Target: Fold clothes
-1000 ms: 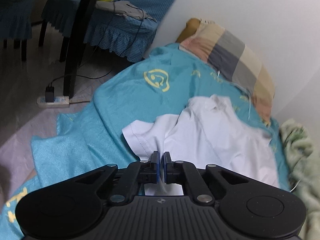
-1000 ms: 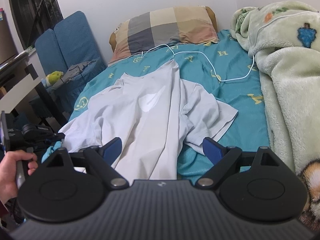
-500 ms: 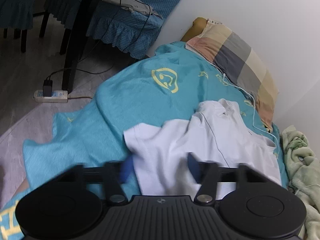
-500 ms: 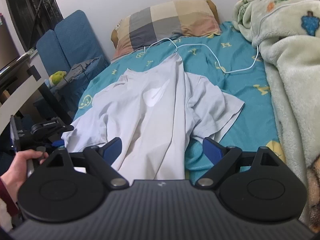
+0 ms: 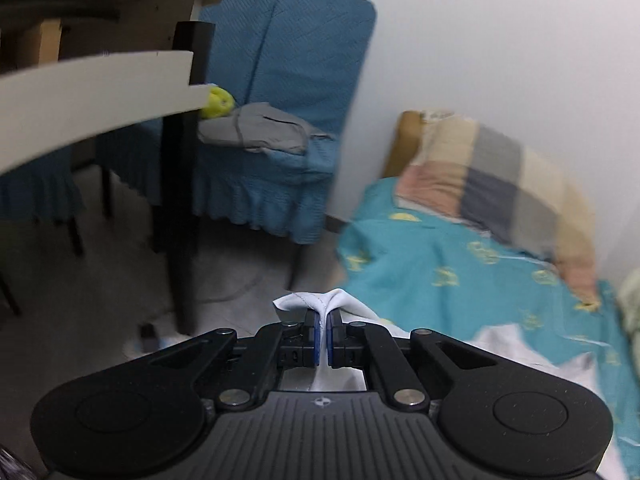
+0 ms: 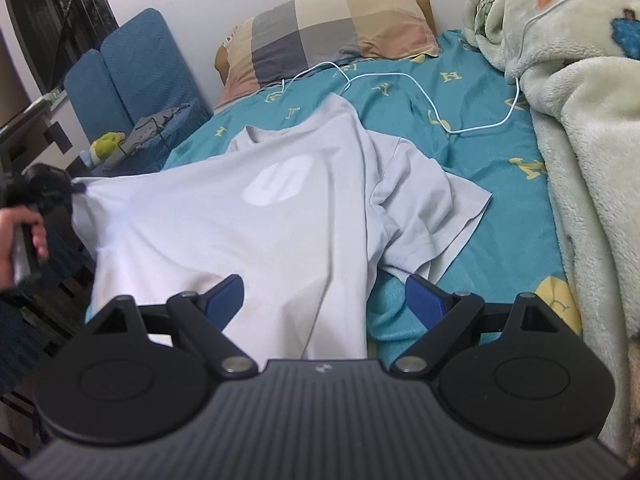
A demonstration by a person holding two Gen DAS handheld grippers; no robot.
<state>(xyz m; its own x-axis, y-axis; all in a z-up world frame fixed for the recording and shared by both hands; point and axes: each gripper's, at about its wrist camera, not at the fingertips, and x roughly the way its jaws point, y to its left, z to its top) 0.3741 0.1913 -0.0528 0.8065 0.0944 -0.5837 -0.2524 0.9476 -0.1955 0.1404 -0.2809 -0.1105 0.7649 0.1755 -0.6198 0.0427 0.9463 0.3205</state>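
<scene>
A white T-shirt with a pale oval logo lies on the teal bed sheet. Its left edge is lifted and pulled taut toward the left. My left gripper has its jaws closing tight, pads pressed on a pinched fold of the T-shirt, raised beside the bed. In the right wrist view the left gripper appears at the far left, held by a hand. My right gripper hovers open over the shirt's lower part, fingers wide and holding nothing.
A checked pillow lies at the bed's head and a white cable runs across the sheet. A fluffy green blanket fills the right side. Left of the bed stand a blue-covered chair and a dark table leg.
My left gripper opened briefly, shut again on the shirt's edge, then rose and swung left away from the bed, stretching the shirt. The right gripper stayed put and open.
</scene>
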